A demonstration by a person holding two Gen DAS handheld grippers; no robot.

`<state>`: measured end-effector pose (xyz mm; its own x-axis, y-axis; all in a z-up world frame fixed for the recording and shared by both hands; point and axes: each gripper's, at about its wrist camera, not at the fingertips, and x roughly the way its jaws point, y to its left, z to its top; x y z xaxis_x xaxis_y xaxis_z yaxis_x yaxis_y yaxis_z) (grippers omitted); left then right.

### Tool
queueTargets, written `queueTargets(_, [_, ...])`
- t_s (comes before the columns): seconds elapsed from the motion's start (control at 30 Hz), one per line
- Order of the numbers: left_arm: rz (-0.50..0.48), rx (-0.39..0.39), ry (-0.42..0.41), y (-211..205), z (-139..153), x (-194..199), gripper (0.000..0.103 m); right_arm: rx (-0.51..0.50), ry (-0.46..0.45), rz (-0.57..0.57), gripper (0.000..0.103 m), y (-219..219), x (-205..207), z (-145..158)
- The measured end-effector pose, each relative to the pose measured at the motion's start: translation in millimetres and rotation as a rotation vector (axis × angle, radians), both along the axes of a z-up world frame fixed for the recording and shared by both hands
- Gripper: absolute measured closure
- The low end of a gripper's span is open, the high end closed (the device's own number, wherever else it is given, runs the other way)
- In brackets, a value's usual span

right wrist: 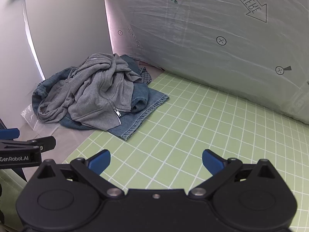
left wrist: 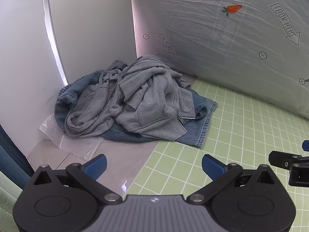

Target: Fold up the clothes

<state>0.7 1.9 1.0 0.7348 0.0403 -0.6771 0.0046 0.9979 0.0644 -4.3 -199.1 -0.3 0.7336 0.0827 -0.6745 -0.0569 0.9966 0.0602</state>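
The clothes sat in a crumpled heap at the far left of the table, pushed into the corner where a white panel (left wrist: 87,29) met a pale sheet (left wrist: 222,44) printed with a carrot (left wrist: 233,9) and "LOOK HERE" arrows. On top lay a grey zip hoodie (left wrist: 139,100), bunched and twisted, its metal zipper (left wrist: 181,120) trailing down toward the near right edge of the pile. Beneath it lay a blue denim garment (left wrist: 204,119), one hemmed edge spread flat onto the green grid mat (left wrist: 241,135) while the rest was buried under the hoodie. A bit of checked fabric (right wrist: 145,74) peeked out at the far side of the heap, too little of it showing to tell what it was. A clear plastic bag (left wrist: 58,135) lay flat on the bare table surface at the left of the pile, partly tucked under the clothes. The left claw (left wrist: 154,164) hung near the front, its blue-padded jaws spread wide with nothing between them, over the line where the mat met the bare table (left wrist: 123,158). The right claw (right wrist: 156,160) hovered beside it to the right, over the mat, its jaws likewise gaping and empty. Both stood well apart from the clothes, touching none of them.
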Motion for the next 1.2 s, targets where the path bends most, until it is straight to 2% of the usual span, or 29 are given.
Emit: queueTargets(1.2, [0.004,0.02,0.016,6.9,-3.8,-6.3,0.0,0.028,0.017,0.029,0.001,-3.8,-1.5,-3.2])
